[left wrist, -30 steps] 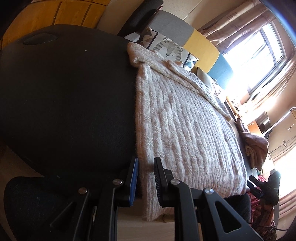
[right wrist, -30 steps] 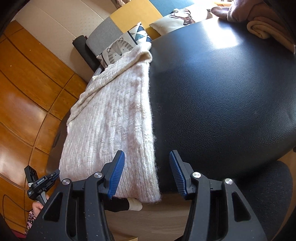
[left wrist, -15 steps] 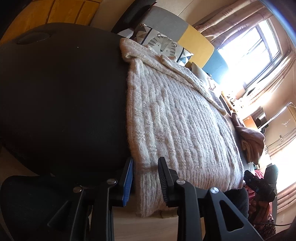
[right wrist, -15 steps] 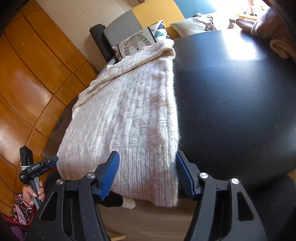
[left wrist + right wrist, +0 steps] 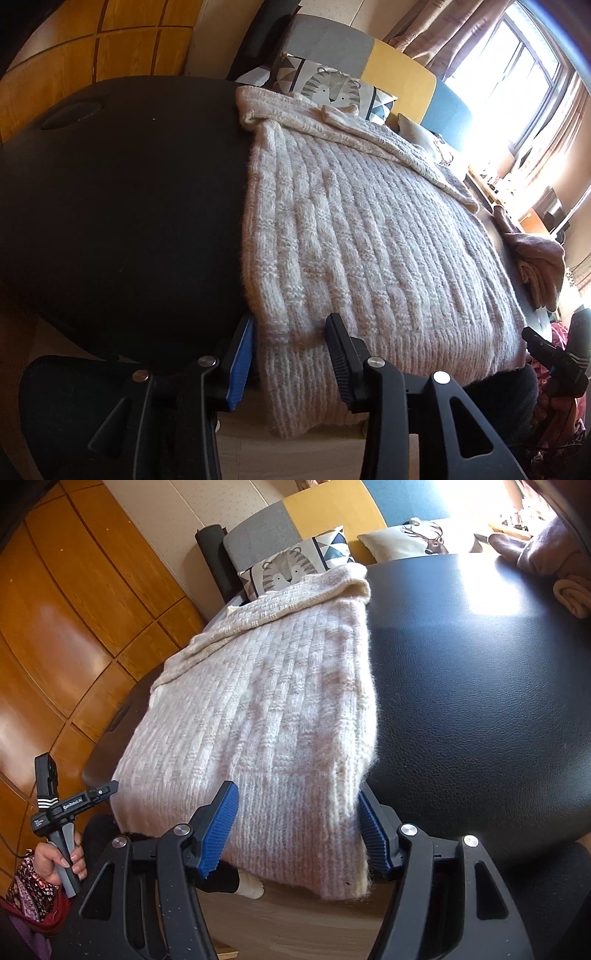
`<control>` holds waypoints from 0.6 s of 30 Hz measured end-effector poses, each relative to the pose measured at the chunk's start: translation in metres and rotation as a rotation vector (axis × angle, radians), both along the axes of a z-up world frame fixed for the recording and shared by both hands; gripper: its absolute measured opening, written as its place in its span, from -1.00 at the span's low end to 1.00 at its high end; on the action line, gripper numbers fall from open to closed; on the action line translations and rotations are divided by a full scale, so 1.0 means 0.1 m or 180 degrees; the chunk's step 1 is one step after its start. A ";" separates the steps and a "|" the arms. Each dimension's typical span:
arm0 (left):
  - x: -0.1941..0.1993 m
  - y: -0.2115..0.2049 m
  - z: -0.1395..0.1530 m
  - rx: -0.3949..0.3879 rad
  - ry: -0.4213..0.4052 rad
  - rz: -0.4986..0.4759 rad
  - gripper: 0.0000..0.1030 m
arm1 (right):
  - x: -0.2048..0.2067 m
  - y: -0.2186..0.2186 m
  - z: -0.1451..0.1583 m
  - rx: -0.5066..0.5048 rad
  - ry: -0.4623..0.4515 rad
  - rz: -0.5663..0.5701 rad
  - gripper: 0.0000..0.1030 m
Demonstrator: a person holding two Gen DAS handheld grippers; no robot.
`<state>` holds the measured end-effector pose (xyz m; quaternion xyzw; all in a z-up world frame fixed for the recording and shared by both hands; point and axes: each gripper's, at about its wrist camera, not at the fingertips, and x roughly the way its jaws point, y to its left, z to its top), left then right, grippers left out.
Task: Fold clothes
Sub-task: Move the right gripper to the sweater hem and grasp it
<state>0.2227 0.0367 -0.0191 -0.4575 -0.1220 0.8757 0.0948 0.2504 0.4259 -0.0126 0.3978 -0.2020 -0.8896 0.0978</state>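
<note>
Blown-out sunlight floods through the window [image 5: 517, 74], glaring on the dark table [image 5: 480, 602]; fisheye edges warp.

The sweater [image 5: 369, 251] hangs over the near edge of the black table [image 5: 122, 206], hiding that edge beneath it, and its hem's underside is out of sight. Glare at the window [image 5: 517, 74] washes out whatever lies outside and the small items on the sill. The pink garment [image 5: 546, 554] at the far side is cut by the right wrist picture's edge.
</note>
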 end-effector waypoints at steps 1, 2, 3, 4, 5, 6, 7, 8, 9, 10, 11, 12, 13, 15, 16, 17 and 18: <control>0.00 0.02 0.00 -0.0048 0.0007 -0.0002 -0.18 | 0.00 -0.01 0.00 0.0014 0.0001 0.0007 0.30; 0.00 0.04 0.01 -0.0093 0.0013 -0.0004 -0.17 | 0.00 -0.02 0.00 0.0040 0.0002 0.0012 0.30; 0.00 0.06 0.01 -0.0139 0.0020 -0.0006 -0.15 | 0.00 -0.03 0.00 0.0065 0.0003 0.0016 0.30; 0.00 0.07 0.01 -0.0149 0.0020 -0.0002 -0.14 | 0.00 -0.04 0.00 0.0087 0.0005 0.0019 0.30; 0.00 0.07 0.01 -0.0152 0.0019 0.0004 -0.14 | 0.00 -0.05 0.00 0.0104 0.0009 0.0019 0.30; 0.00 0.07 0.01 -0.0155 0.0018 0.0010 -0.12 | 0.00 -0.06 0.00 0.0121 0.0013 0.0019 0.30; 0.00 0.07 0.01 -0.0157 0.0017 0.0015 -0.12 | 0.00 -0.06 -0.01 0.0135 0.0016 0.0020 0.30; 0.00 0.08 0.01 -0.0160 0.0016 0.0021 -0.12 | 0.01 -0.07 -0.01 0.0144 0.0021 0.0020 0.30; 0.00 0.08 0.01 -0.0163 0.0015 0.0026 -0.12 | 0.01 -0.07 -0.01 0.0143 0.0027 0.0019 0.30; 0.00 0.08 0.01 -0.0165 0.0014 0.0032 -0.11 | 0.02 -0.07 -0.01 0.0135 0.0032 0.0018 0.30; 0.00 0.09 0.01 -0.0168 0.0013 0.0037 -0.11 | 0.02 -0.06 -0.01 0.0127 0.0037 0.0017 0.30; 0.00 0.09 0.00 -0.0171 0.0012 0.0043 -0.10 | 0.02 -0.06 -0.01 0.0116 0.0042 0.0016 0.30; 0.00 0.09 0.00 -0.0173 0.0011 0.0048 -0.10 | 0.03 -0.06 -0.01 0.0100 0.0044 0.0013 0.30; 0.00 0.10 0.00 -0.0179 0.0009 0.0060 -0.10 | 0.02 -0.05 -0.01 0.0075 0.0044 0.0008 0.30; 0.00 0.10 0.01 -0.0170 -0.0011 0.0057 -0.09 | 0.03 -0.05 -0.01 0.0066 0.0047 0.0007 0.30; 0.01 0.09 0.01 -0.0150 -0.0036 0.0045 -0.09 | 0.03 -0.04 -0.01 0.0056 0.0050 0.0006 0.30; 0.02 0.08 0.01 -0.0125 -0.0059 0.0027 -0.08 | 0.03 -0.04 -0.01 0.0043 0.0052 0.0004 0.30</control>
